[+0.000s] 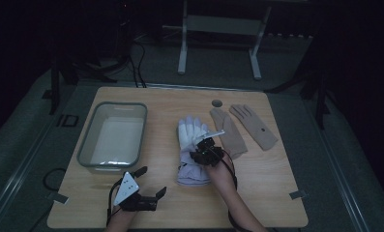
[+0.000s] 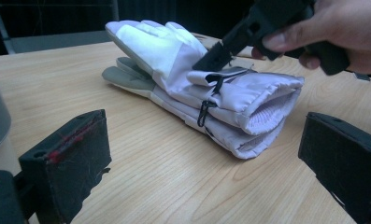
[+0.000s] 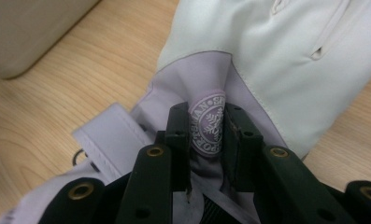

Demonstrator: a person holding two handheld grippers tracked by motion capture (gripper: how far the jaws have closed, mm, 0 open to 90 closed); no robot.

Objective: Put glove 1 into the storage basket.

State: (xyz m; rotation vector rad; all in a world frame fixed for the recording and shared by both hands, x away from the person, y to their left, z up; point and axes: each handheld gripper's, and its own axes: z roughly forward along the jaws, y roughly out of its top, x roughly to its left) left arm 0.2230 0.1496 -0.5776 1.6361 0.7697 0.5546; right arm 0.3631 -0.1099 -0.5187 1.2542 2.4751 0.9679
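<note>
A dim room, a pale wooden table (image 1: 257,193). The white-and-lilac gloves (image 1: 192,150) lie stacked at its middle, right of the grey tub (image 1: 113,135). The right gripper (image 3: 206,133) pinches a fold of the top glove — seemingly at its round badge (image 3: 208,128). The left gripper (image 1: 148,181) rests near the front edge, jaws wide apart — nothing between them.

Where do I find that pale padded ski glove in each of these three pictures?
High view: the ski glove lies mid-table, under the right gripper.
Left gripper view: upper middle, cuff toward the right.
Right gripper view: centre and upper right; the jaws pinch its round badge.
Shared landmark: the grey bin.
</note>
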